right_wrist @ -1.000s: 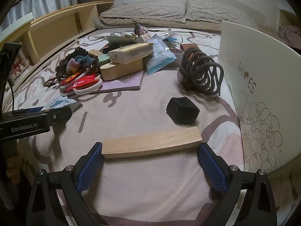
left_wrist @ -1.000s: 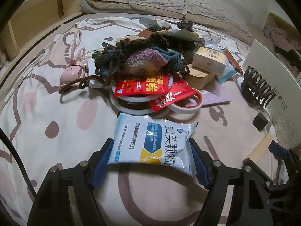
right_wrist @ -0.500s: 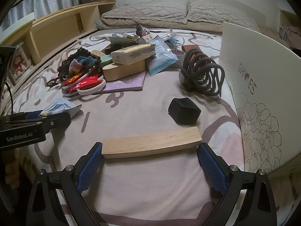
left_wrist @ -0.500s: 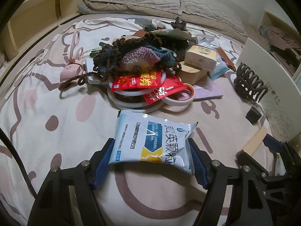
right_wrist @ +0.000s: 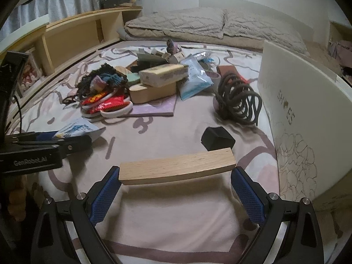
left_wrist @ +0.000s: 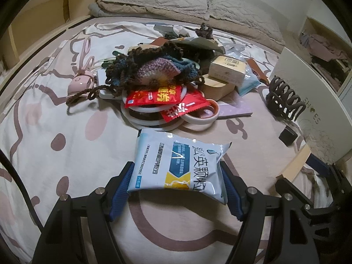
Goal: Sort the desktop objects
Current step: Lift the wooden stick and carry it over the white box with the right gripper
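Note:
My left gripper (left_wrist: pixel 176 189) is shut on a white-and-blue medicine sachet (left_wrist: pixel 178 165) and holds it above the patterned bed sheet. My right gripper (right_wrist: pixel 176 187) is shut on a long wooden block (right_wrist: pixel 177 166), held crosswise between the blue pads. The left gripper with the sachet also shows at the left of the right wrist view (right_wrist: pixel 44 147). The wooden block and right gripper show at the right edge of the left wrist view (left_wrist: pixel 297 165).
A pile lies mid-bed: crochet pouch (left_wrist: pixel 154 68), red sachets (left_wrist: pixel 154 96), tape rolls (left_wrist: pixel 198 118), boxed soap (right_wrist: pixel 162 77), purple notebook (right_wrist: pixel 156 110). A dark hair claw (right_wrist: pixel 239 99), a black cube (right_wrist: pixel 217 138) and a white shoe box (right_wrist: pixel 303 114) sit right.
Both grippers have risen and drawn back a little with their loads. The pile looks slightly farther in both views. Grips are unchanged.

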Motion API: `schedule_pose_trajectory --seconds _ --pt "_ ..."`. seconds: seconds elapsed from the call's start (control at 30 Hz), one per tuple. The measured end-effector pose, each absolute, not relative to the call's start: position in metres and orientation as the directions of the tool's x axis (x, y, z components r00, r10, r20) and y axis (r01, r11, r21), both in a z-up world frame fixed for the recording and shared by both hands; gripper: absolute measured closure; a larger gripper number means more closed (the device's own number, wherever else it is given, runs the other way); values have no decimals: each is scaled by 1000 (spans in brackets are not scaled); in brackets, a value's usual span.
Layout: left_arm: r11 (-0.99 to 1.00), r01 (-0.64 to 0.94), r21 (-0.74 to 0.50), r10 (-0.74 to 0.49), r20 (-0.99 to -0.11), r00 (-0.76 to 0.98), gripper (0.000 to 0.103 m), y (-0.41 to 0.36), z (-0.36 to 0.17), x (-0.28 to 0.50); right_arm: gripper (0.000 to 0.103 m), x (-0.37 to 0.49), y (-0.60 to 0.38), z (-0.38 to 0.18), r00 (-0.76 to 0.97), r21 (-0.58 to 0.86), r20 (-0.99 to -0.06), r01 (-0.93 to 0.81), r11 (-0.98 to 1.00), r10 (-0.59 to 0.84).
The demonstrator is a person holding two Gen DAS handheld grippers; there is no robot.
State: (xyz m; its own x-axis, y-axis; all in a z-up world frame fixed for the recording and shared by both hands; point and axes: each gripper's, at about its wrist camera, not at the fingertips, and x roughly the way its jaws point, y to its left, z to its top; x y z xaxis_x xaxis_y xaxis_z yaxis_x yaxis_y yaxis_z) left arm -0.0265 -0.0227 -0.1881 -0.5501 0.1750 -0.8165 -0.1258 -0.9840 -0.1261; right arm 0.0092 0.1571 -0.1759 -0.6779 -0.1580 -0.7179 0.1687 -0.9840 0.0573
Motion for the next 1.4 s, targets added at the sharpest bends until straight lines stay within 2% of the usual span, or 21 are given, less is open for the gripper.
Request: schedule_pose_trajectory --seconds 0.57,0.77,1.0,1.2,1.4 --pt "-973 -184 -142 229 -720 -655 29 -19 -158 -13 4 33 161 -132 -757 90 -614 217 -972 -225" --pt "-977 -165 -135 212 -714 -668 29 -21 -158 -14 4 43 179 -99 -829 73 -518 205 -976 -213" --pt "-976 -173 -134 219 -660 -719 29 -19 -148 -9 4 41 220 -73 -865 97 -474 134 -986 -164" --pt "-972 -189 -138 233 -650 -723 29 -17 -146 -8 4 33 264 -52 -875 31 -479 62 -998 -69" --pt "-972 -198 -127 233 -643 -729 29 -12 -144 -7 4 9 310 -47 -823 -16 -568 6 -1000 4"
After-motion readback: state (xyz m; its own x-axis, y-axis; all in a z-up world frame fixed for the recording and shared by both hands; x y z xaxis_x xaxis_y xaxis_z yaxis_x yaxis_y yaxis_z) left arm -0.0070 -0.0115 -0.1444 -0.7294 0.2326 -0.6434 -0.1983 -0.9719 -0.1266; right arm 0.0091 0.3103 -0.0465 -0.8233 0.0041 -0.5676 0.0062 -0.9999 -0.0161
